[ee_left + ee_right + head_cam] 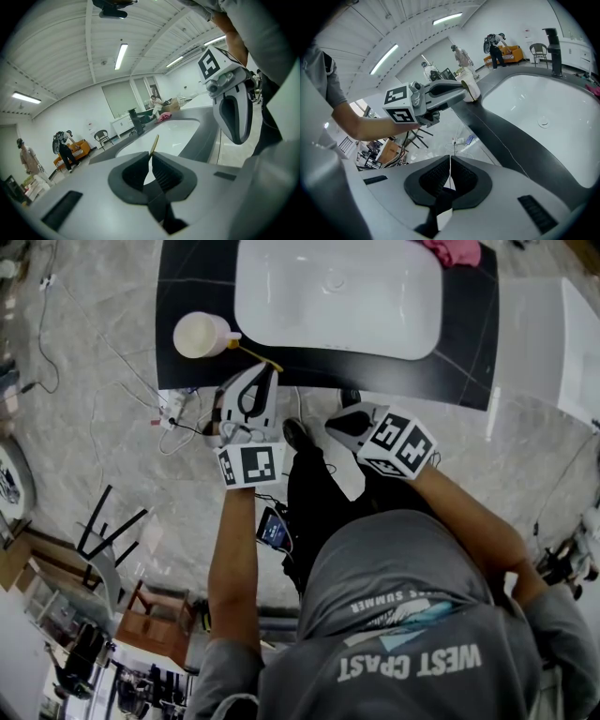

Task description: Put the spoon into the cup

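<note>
From overhead, the head camera looks steeply down past the person onto the dark worktop [187, 296] and white basin [337, 296], some way off. Each gripper camera rides low, tight behind its own fingers [166, 176]. The left one faces along the basin toward the far room, catching the right gripper [236, 136]; the right one faces across at the left gripper [459, 91]. All three share the basin.
</note>
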Demonstrator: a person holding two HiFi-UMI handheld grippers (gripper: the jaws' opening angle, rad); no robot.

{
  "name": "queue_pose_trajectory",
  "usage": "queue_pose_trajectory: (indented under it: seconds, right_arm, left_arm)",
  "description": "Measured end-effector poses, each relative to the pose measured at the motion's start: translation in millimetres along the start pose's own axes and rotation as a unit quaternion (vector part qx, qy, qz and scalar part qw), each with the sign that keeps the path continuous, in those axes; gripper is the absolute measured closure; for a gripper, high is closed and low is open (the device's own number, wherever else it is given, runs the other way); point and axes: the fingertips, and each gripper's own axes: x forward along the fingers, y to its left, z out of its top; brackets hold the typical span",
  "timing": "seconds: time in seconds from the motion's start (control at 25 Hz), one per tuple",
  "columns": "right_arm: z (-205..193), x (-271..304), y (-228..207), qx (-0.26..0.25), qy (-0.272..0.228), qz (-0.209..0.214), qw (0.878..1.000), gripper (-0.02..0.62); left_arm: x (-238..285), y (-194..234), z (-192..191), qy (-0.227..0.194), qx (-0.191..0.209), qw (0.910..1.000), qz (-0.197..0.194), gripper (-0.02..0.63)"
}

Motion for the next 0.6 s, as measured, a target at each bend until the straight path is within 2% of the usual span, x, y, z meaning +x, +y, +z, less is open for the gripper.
queue_pose_trajectory:
  seconds: [0.6]
  right_arm:
    - [3.4, 3.2, 2.4, -0.004, 0.003, -0.001, 1.000, 0.563]
  left_arm:
    - [-5.7, 10.2, 1.8, -0.003, -0.008, 0.9999, 0.008, 0.588]
